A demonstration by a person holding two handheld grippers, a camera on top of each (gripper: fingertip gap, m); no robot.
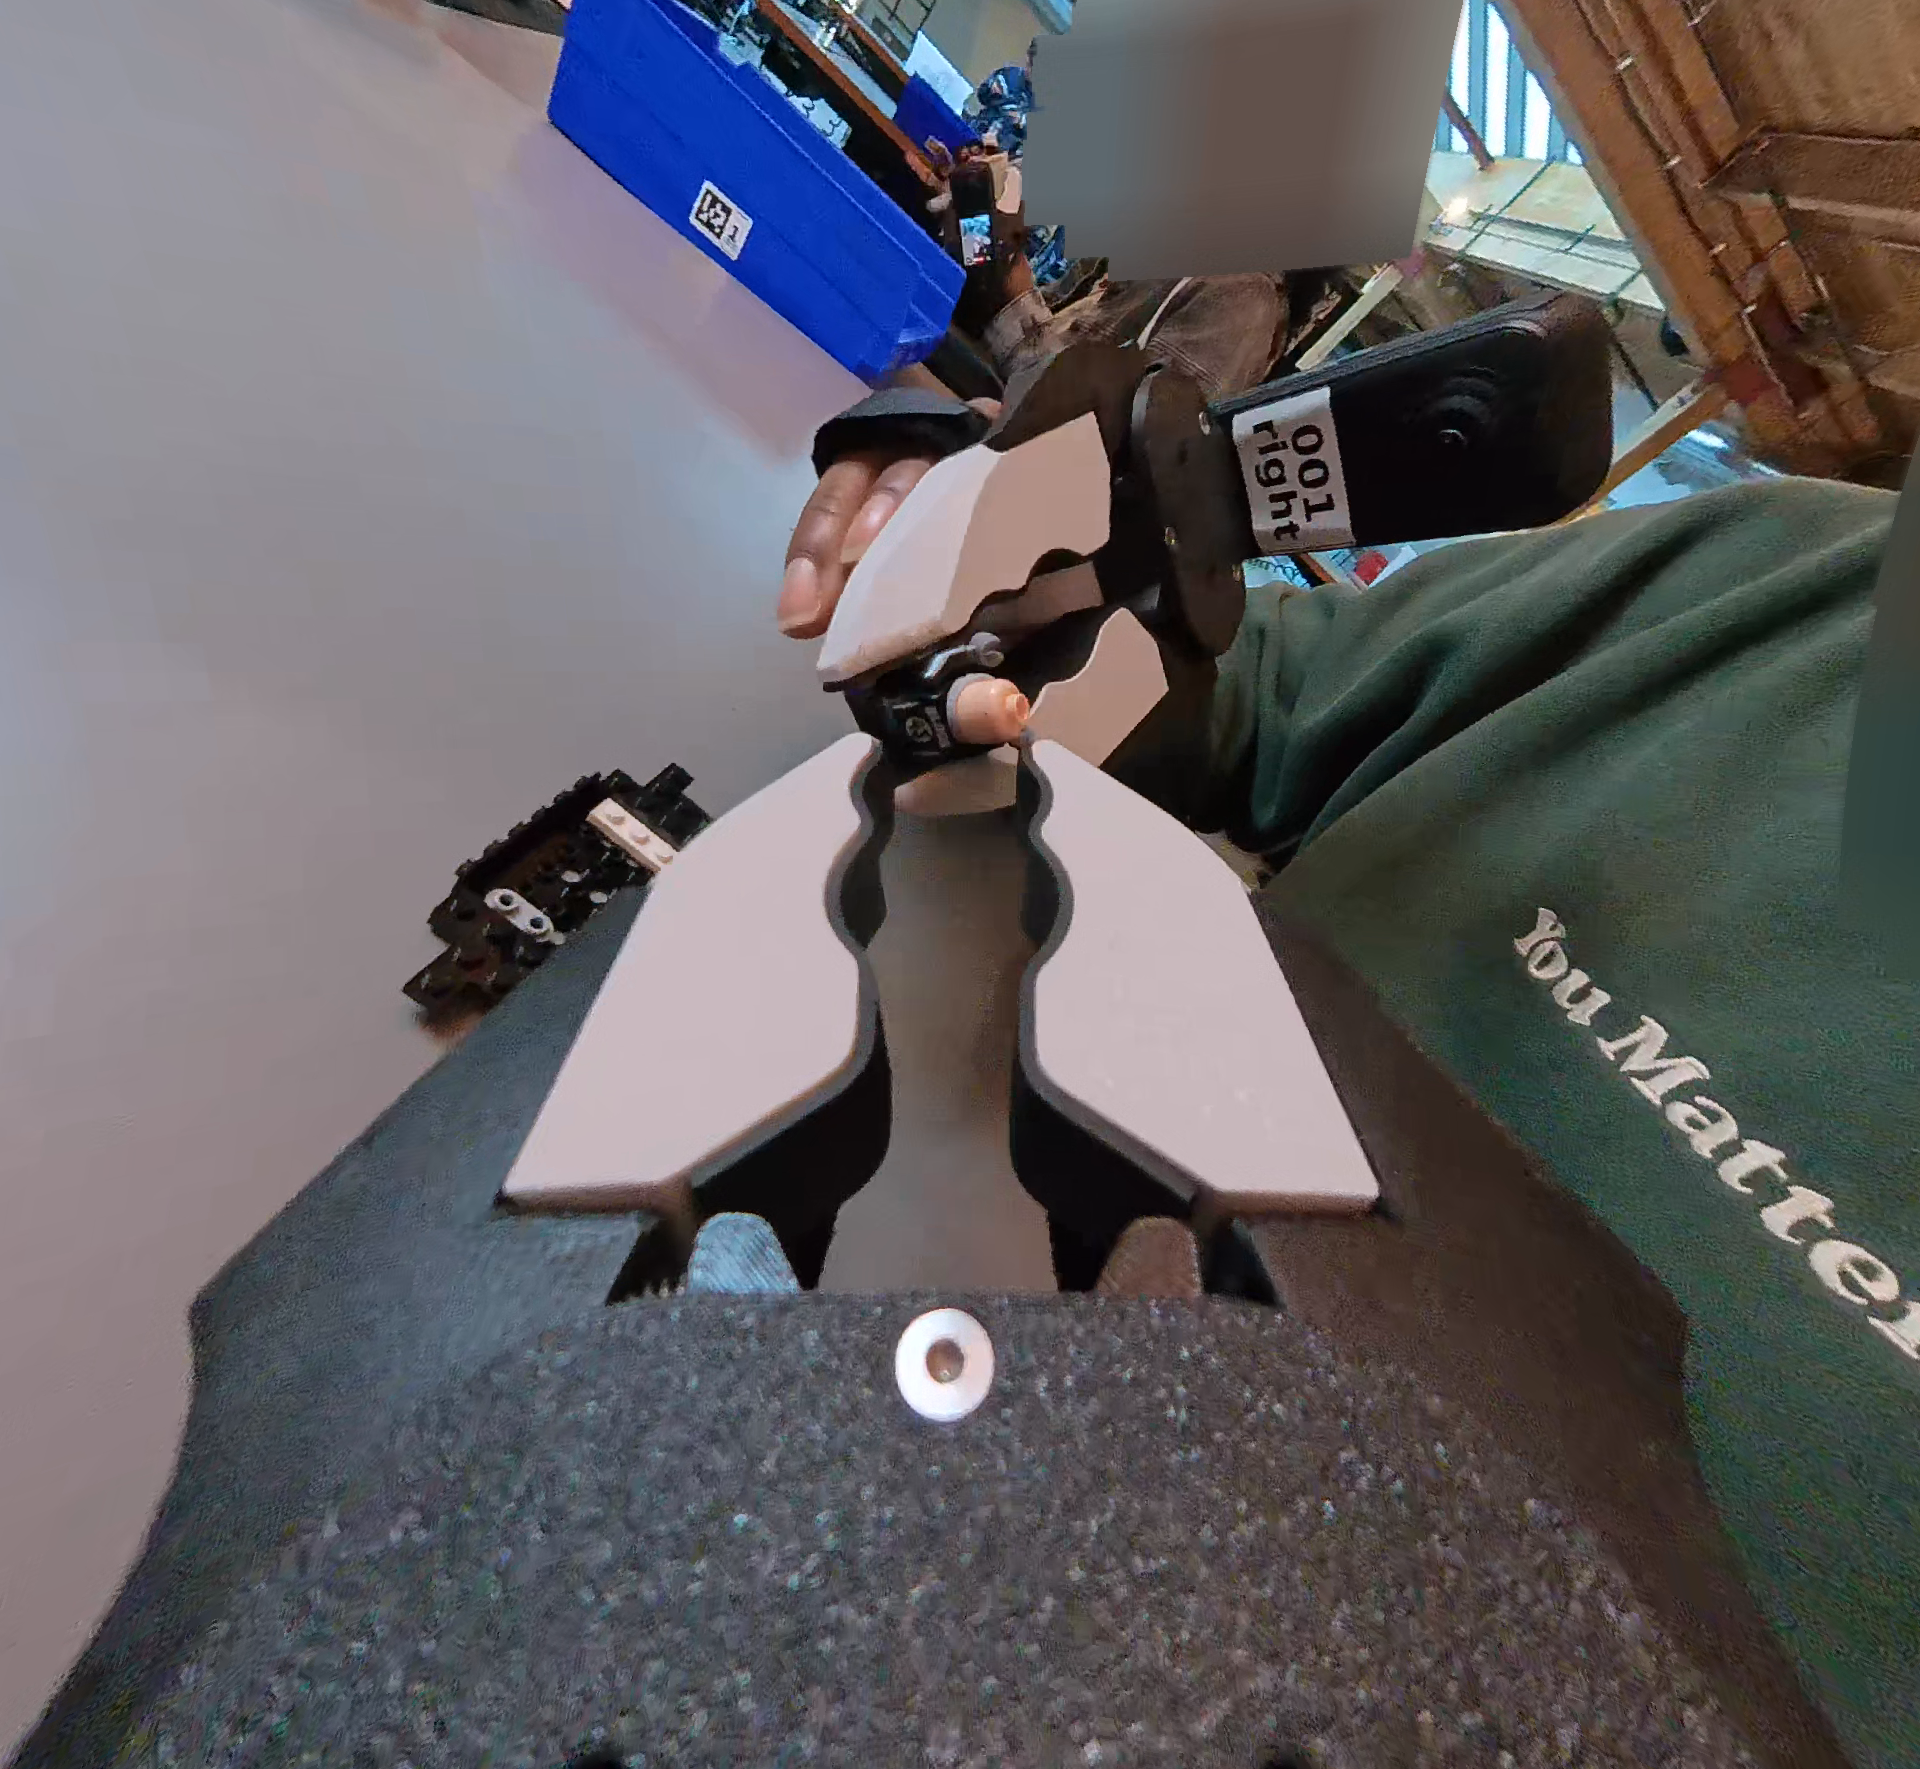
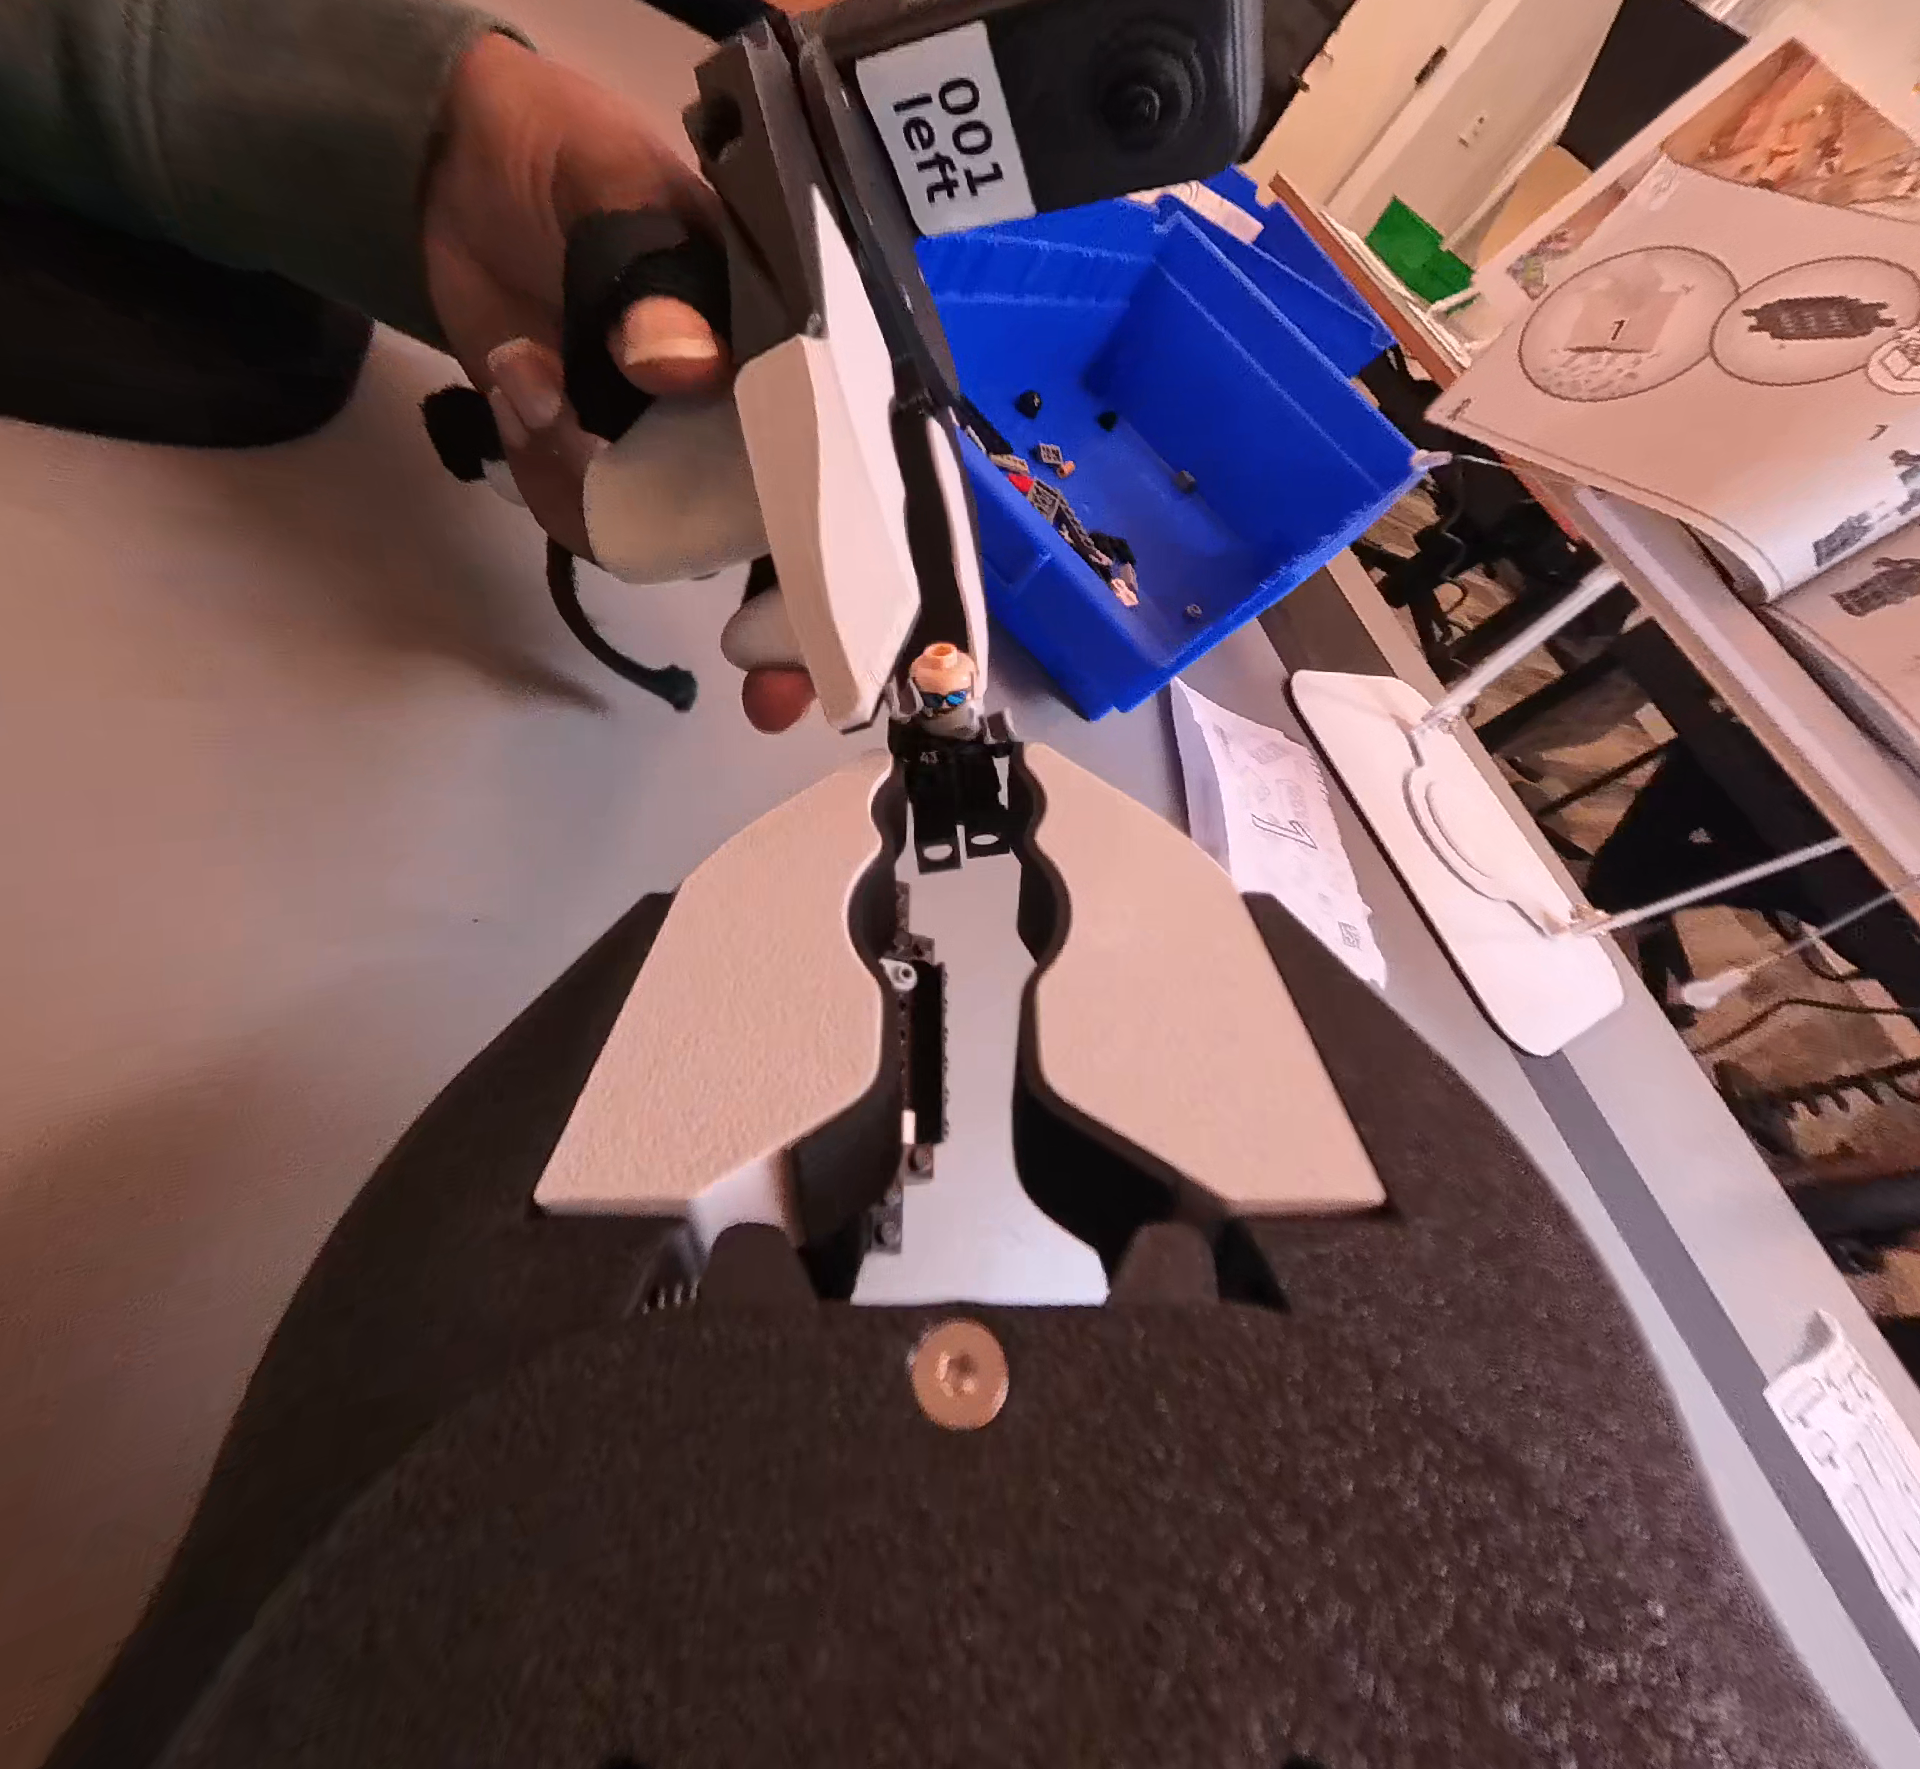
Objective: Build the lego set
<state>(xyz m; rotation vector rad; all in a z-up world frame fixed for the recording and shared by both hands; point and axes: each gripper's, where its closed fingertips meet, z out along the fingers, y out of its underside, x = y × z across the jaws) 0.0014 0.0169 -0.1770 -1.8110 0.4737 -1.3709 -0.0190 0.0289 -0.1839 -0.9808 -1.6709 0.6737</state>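
While the right hand-held gripper [image 2: 951, 769] clamps the black torso of a toy minifigure [image 2: 951, 753] held above the worktop [image 2: 260, 784], figure's long axis pointing away, the left hand-held gripper [image 2: 914, 680] meets its head tip-on, fingers nearly together, its grip unclear.

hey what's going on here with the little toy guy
A person holds tongs in each hand above a grey table. The right tongs grip a small black-suited minifigure by its body. The left tongs meet it at the head end; whether they grip it is unclear. A black brick assembly lies on the table, a blue bin of loose pieces beyond.
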